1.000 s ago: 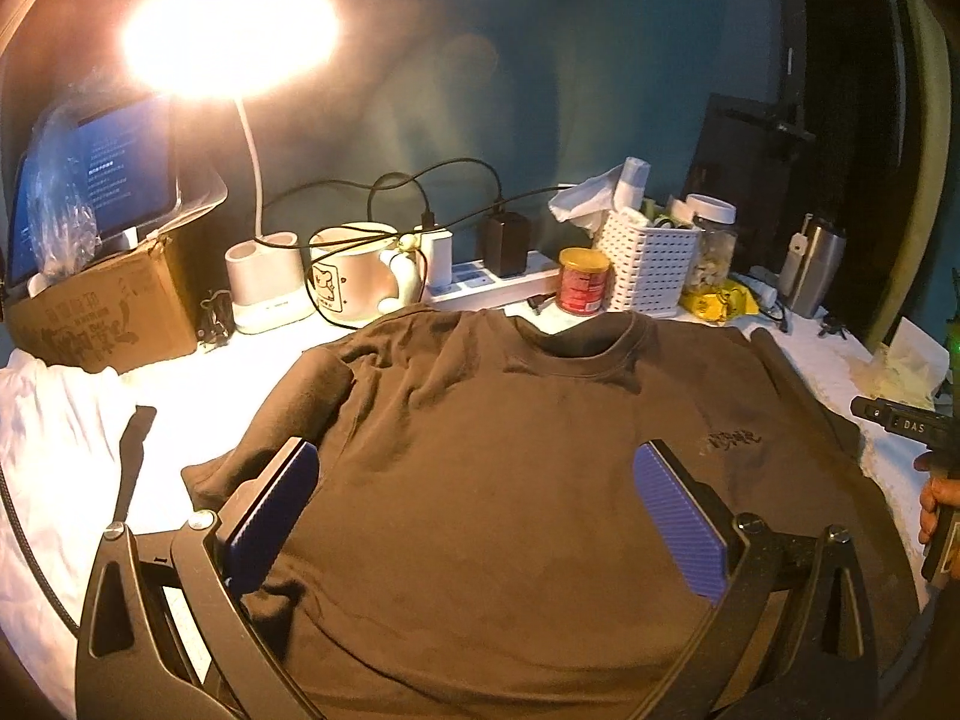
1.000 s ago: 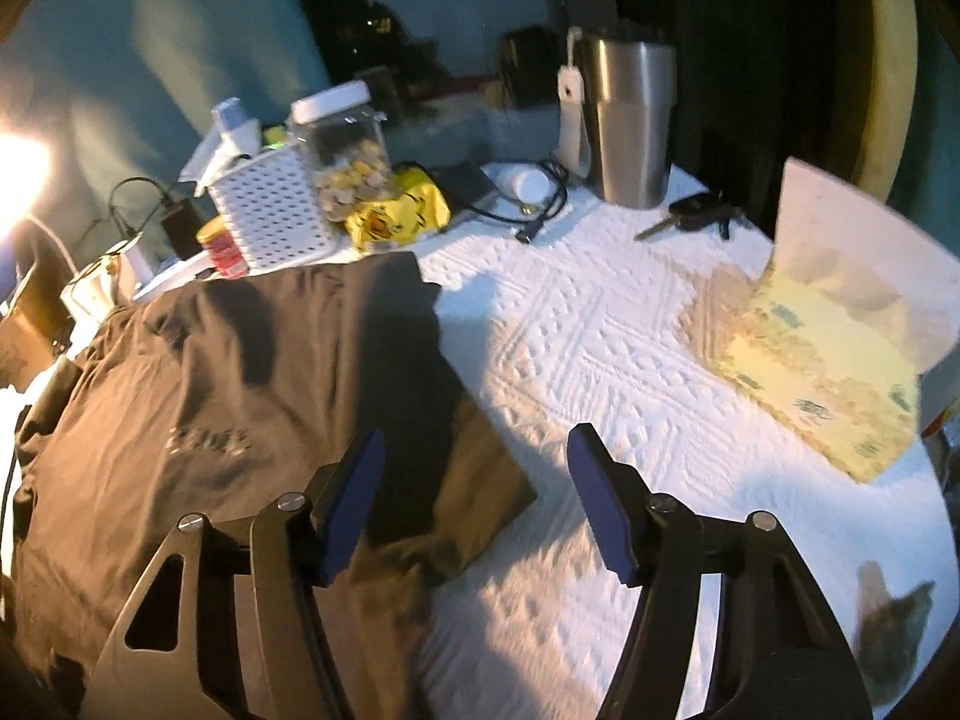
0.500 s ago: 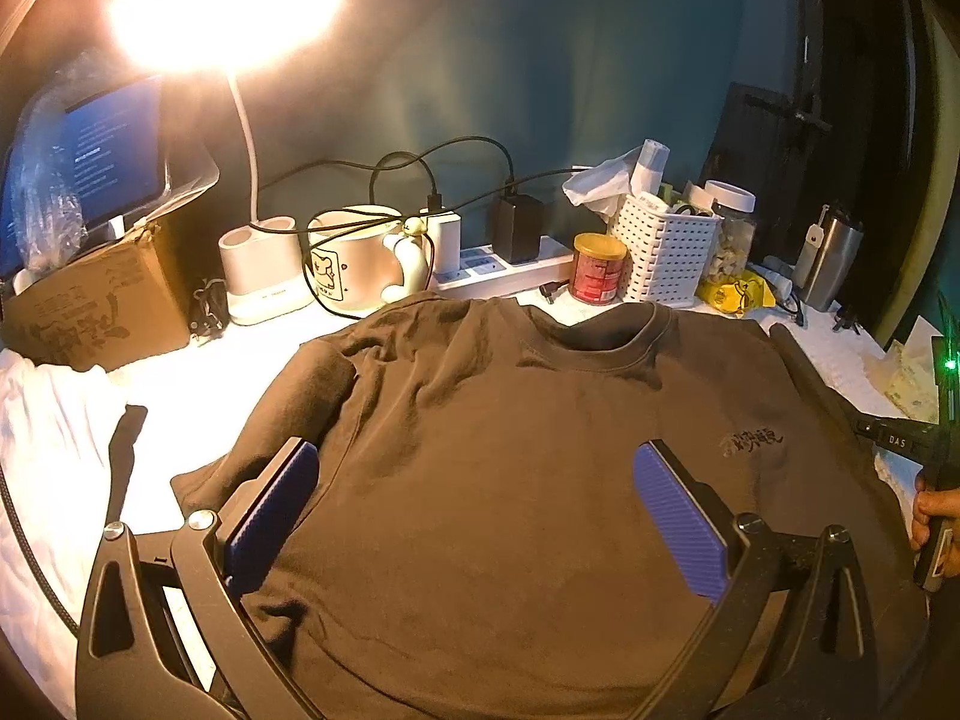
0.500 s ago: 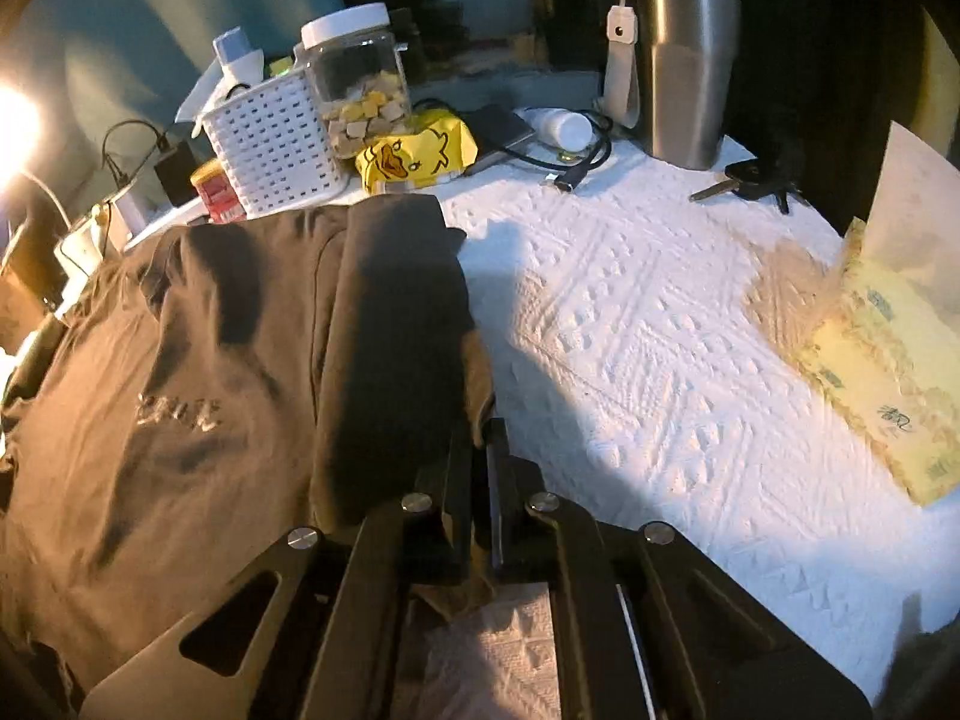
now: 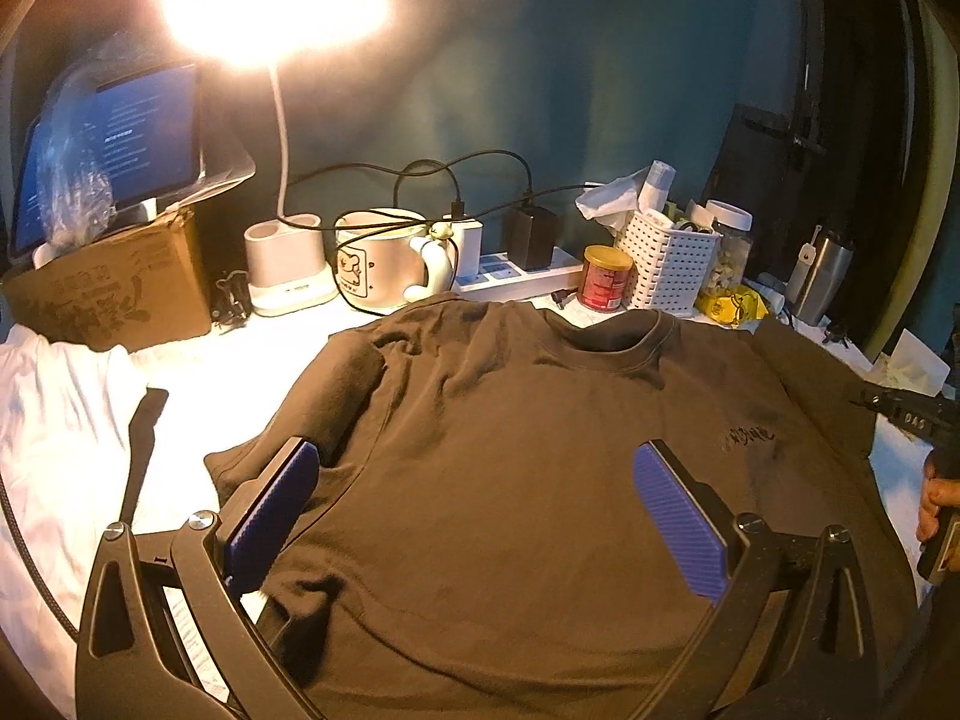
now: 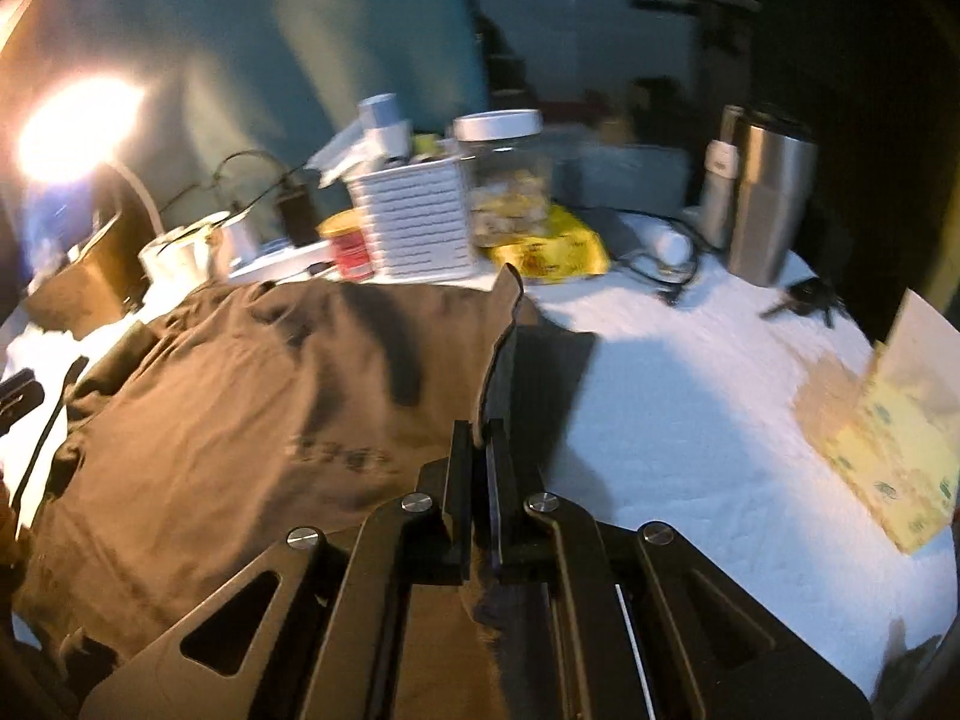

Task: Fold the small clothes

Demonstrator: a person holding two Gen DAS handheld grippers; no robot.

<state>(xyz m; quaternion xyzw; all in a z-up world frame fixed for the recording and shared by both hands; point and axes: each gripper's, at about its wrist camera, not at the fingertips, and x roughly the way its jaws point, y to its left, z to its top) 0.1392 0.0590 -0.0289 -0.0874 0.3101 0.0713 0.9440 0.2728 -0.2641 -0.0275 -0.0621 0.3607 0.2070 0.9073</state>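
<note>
A brown T-shirt (image 5: 510, 480) lies face up on the white table cover, collar toward the back wall. My left gripper (image 5: 480, 510) is open, its blue pads spread wide above the shirt's lower middle, holding nothing. My right gripper (image 6: 479, 450) is shut on the shirt's right sleeve (image 6: 498, 360) and holds that edge lifted off the table, so the cloth stands up in a fold. The rest of the shirt (image 6: 210, 420) spreads to the left in the right wrist view. The right gripper also shows at the right edge of the left wrist view (image 5: 918, 420).
Along the back stand a lit desk lamp (image 5: 276, 12), a cardboard box (image 5: 114, 288), a mug (image 5: 378, 258), a power strip (image 5: 516, 276), a red can (image 5: 606, 276) and a white basket (image 5: 672, 258). A steel tumbler (image 6: 768, 192), keys (image 6: 804, 300) and a yellow tissue pack (image 6: 894, 450) sit right.
My right gripper closed on the shirt's right sleeve and has lifted it up off the table. My left gripper stayed open over the shirt.
</note>
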